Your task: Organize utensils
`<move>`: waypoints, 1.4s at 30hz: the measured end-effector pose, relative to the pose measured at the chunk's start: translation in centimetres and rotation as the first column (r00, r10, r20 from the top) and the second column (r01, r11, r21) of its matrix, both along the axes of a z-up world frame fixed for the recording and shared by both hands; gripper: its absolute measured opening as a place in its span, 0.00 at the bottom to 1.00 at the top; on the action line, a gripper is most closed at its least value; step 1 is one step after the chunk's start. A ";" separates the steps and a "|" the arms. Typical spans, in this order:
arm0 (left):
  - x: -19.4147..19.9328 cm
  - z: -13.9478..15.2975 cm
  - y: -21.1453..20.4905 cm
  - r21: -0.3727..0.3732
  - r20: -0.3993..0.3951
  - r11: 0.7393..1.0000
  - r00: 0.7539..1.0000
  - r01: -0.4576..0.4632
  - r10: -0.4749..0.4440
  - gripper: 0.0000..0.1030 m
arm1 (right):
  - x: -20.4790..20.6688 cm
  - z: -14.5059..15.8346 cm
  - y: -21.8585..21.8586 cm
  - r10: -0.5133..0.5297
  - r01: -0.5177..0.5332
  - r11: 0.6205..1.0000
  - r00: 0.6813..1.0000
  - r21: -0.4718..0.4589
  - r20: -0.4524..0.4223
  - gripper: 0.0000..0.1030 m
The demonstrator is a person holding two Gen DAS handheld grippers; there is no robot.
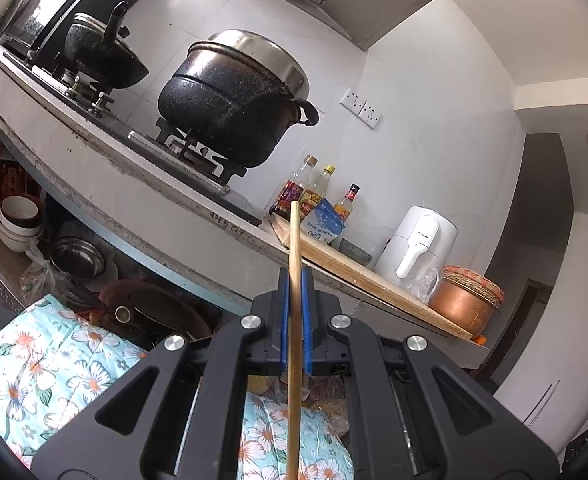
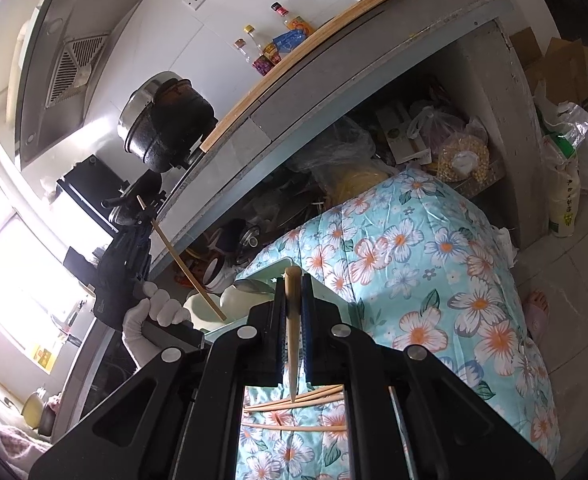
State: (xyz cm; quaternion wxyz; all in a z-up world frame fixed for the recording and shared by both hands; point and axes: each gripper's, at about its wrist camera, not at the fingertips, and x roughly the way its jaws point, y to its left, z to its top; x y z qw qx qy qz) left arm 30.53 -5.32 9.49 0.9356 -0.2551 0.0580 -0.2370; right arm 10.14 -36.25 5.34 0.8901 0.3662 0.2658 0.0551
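A kitchen counter (image 1: 142, 208) carries a gas stove with a blackened pot (image 1: 230, 112), sauce bottles (image 1: 314, 192), a white kettle (image 1: 418, 240) and a wooden board (image 1: 374, 276) along its front edge. Below it, a floral cloth (image 2: 434, 280) covers a low surface. The left gripper (image 1: 295, 280) is clamped on a single chopstick (image 1: 294, 300) that points toward the bottles. The right gripper (image 2: 294, 284) pinches another pale chopstick (image 2: 293, 320) above the cloth, where loose chopsticks (image 2: 294, 404) lie crossed near its near edge.
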 end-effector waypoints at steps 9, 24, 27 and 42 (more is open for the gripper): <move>0.3 -1.7 -0.8 0.024 -0.023 1.000 1.000 -0.019 0.020 0.05 | 0.0 -0.1 -0.4 -0.001 0.001 1.000 1.000 0.006 -0.006 0.07; -4.3 -1.7 0.5 0.123 -0.024 0.992 0.999 0.034 -0.031 0.35 | -0.4 3.1 1.5 0.045 -0.041 0.995 0.998 -0.089 0.048 0.07; -5.8 -1.3 1.0 0.158 -0.012 0.987 0.999 0.039 -0.037 0.42 | -0.3 5.0 2.7 0.078 -0.066 0.988 0.994 -0.137 0.081 0.07; -14.2 -3.0 7.3 0.350 -0.071 0.935 0.997 0.062 -0.040 0.63 | 2.5 17.1 11.1 0.307 -0.154 0.873 0.911 -0.463 0.277 0.07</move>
